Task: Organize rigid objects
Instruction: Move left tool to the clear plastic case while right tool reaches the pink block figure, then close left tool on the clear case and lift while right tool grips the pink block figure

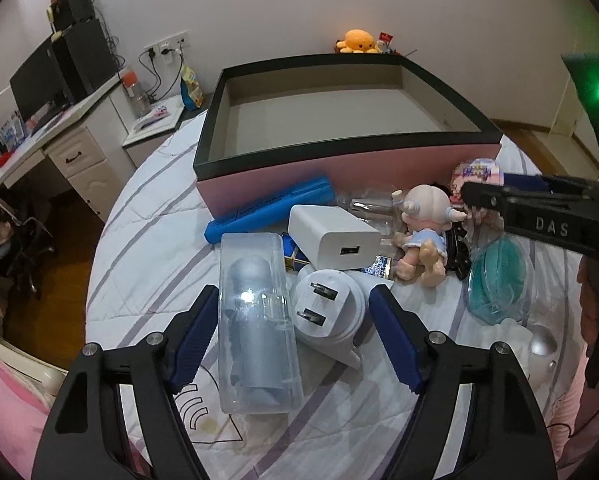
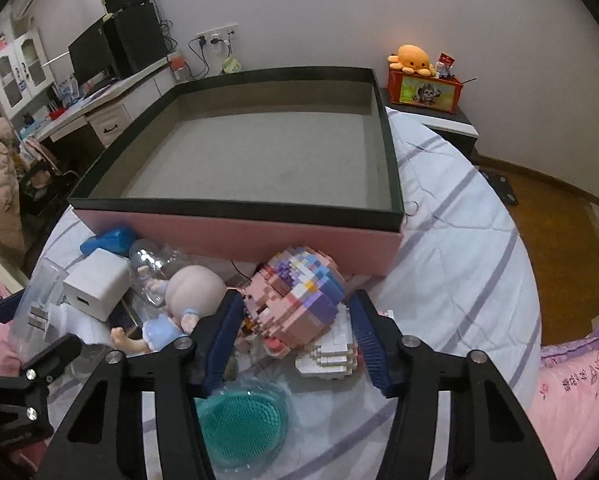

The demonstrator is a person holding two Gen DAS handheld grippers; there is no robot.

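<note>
- The left claw [image 1: 295, 334] hangs low over the striped bed quilt [image 1: 147, 248], its blue pads spread wide with nothing pinched between them.
- Between those pads lie two things: a clear plastic case [image 1: 255, 320] with a grey cylinder inside, lying lengthwise against the left pad, and just right of it a white round plug adapter [image 1: 325, 308] with its two prongs facing up.
- Behind these sits a white USB charger block [image 1: 331, 242], and left of it a blue flat case [image 1: 267, 208] leans at the foot of the box.
- The pink box [image 1: 339, 168] with a dark rim stands open at the far side of the quilt; its grey floor holds nothing.
- Right of the charger lies a small doll [image 1: 421, 236] in a light blue dress, on its side beside a clear glass bottle [image 2: 155, 268].
- A teal ridged disc in a clear shell [image 2: 239, 426] rests on the quilt near the doll.
- The right claw [image 2: 297, 336] is spread around a pastel brick-built figure [image 2: 299, 300], which lies on the quilt against the box's pink front wall; the left pad touches it or nearly so, the right pad stands clear.
- A yellow plush octopus [image 2: 413, 58] sits on an orange tin on the bedside stand.
</note>
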